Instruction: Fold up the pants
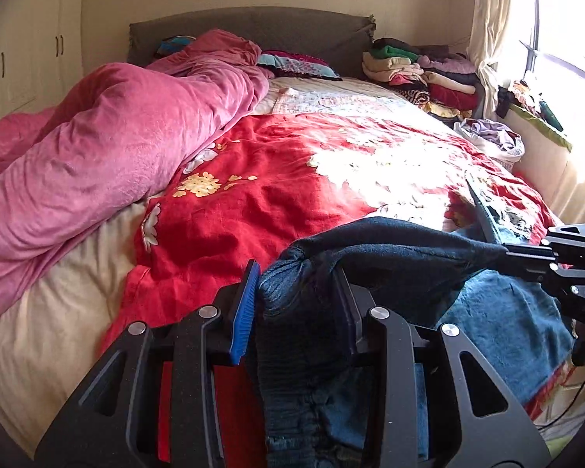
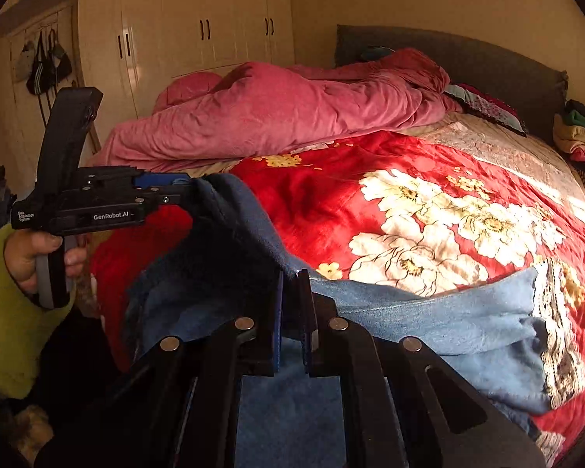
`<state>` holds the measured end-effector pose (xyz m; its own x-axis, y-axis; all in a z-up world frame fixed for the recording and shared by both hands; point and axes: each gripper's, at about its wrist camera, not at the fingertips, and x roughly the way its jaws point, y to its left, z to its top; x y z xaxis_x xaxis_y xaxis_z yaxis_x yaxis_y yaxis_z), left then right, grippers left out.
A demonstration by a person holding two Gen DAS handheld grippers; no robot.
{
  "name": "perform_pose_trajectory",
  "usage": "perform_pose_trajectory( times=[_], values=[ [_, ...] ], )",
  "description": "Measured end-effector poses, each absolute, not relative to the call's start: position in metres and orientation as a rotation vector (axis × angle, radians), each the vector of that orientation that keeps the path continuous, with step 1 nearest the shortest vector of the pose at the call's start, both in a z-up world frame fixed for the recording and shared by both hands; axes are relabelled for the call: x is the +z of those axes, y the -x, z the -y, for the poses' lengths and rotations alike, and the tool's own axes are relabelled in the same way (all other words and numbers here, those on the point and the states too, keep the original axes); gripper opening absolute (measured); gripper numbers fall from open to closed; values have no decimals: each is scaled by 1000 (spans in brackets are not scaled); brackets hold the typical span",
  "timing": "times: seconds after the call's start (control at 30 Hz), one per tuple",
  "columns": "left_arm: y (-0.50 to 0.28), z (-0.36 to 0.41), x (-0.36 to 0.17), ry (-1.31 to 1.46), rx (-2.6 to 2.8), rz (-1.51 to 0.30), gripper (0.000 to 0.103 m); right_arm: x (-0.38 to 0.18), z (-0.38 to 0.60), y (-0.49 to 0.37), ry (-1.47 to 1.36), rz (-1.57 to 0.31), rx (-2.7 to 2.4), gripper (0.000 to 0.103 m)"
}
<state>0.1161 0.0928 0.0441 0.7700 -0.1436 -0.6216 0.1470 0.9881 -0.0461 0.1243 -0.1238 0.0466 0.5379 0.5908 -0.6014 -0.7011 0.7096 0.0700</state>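
Observation:
Blue jeans (image 1: 499,312) with lace-trimmed cuffs (image 2: 557,335) lie at the near edge of the bed on the red floral blanket (image 1: 277,202). My left gripper (image 1: 298,304) is shut on the bunched waistband (image 1: 292,284) and lifts it off the bed; it also shows in the right wrist view (image 2: 183,189). My right gripper (image 2: 291,300) is shut on another part of the waist edge, and shows at the right edge of the left wrist view (image 1: 507,251). The dark waist fabric (image 1: 409,249) hangs stretched between both grippers. The legs (image 2: 448,323) trail to the right on the blanket.
A pink quilt (image 1: 109,156) is heaped along the bed's left side. Stacks of folded clothes (image 1: 417,74) sit by the grey headboard (image 1: 253,27) at the far right. A wardrobe (image 2: 199,31) stands to the left, a window (image 1: 557,31) to the right.

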Motion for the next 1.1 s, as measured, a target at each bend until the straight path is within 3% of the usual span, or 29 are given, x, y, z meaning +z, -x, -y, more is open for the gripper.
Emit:
perform_pose_trajectory(
  times=[0.33, 0.9, 1.1],
  values=[
    [-57, -84, 35, -45, -148, -675, 29, 30, 123, -61, 219, -699, 833, 7],
    [-10, -104, -11, -26, -108, -846, 33, -15, 107, -22, 226, -861, 923, 7],
    [10, -118, 12, 26, -71, -812, 32, -27, 100, -20, 237, -892, 929, 7]
  ],
)
